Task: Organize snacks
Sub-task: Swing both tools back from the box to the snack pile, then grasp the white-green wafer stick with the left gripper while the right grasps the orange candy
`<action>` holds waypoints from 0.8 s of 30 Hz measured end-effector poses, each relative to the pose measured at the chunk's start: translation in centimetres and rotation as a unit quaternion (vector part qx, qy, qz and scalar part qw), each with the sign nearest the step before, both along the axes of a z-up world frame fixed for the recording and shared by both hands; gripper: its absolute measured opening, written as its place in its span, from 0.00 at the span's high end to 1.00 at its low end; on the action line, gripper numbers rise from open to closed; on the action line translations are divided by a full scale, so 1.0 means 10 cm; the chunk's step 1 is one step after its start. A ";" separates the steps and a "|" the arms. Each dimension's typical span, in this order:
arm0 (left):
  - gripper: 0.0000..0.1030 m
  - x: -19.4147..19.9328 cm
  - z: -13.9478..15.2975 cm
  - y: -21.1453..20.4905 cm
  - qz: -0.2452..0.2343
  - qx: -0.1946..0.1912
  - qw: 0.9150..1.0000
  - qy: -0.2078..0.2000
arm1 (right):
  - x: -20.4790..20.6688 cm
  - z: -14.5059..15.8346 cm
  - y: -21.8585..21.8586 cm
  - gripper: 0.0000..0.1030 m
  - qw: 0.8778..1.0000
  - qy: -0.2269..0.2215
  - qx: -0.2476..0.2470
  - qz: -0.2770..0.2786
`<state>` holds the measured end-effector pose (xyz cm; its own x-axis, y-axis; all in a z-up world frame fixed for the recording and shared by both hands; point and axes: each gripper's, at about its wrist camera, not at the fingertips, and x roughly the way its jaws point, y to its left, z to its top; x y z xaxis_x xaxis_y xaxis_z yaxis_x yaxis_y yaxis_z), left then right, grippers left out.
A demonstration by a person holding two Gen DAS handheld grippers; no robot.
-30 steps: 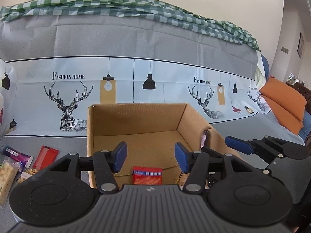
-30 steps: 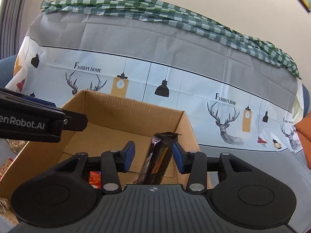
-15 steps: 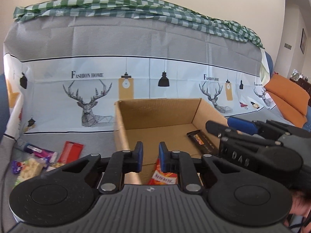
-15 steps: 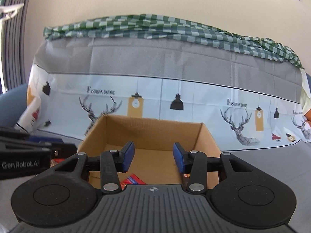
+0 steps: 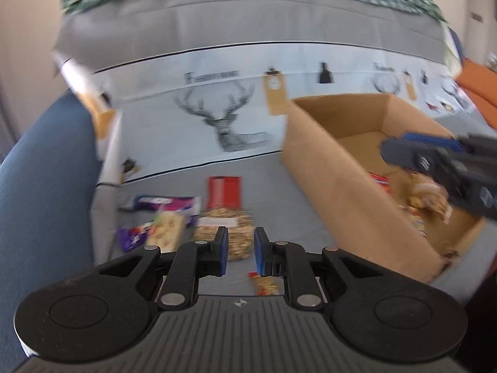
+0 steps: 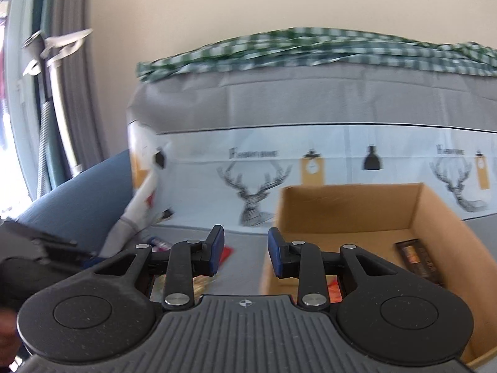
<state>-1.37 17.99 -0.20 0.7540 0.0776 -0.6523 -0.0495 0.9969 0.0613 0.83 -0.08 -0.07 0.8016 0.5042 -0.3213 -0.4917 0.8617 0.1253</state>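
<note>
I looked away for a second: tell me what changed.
The right gripper let the dark bar go into the cardboard box and its jaws have been closing. The left gripper, closed and empty, swung toward the loose snacks. The box stayed put.

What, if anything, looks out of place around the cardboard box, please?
Snacks lie loose on the grey cover left of the cardboard box: a red packet, a purple wrapper and a tan snack bag.

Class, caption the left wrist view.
Empty left gripper nears loose snacks beside the cardboard box.
</note>
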 end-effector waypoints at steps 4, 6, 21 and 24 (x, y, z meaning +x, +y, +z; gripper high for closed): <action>0.82 0.04 -0.23 0.43 0.062 -0.029 0.997 0.037 | -0.15 -0.09 0.31 0.68 0.998 -0.010 -0.017 0.052; 0.82 0.04 -0.25 0.67 0.102 -0.042 0.993 0.039 | -0.19 -0.17 0.43 0.68 0.997 -0.007 -0.034 0.074; 0.60 0.20 -0.40 1.02 0.174 -0.063 0.980 0.067 | 0.04 -0.79 0.81 0.62 0.983 0.100 -0.081 0.134; 0.44 0.29 -0.45 1.00 0.179 -0.049 0.980 0.077 | 0.10 -0.86 0.87 0.56 0.980 0.117 -0.082 0.137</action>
<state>1.56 28.03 -4.71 0.5826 0.2495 -0.7736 -0.3941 0.9191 -0.0004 1.83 8.59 -8.63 0.5386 0.6163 -0.5746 -0.6814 0.7197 0.1332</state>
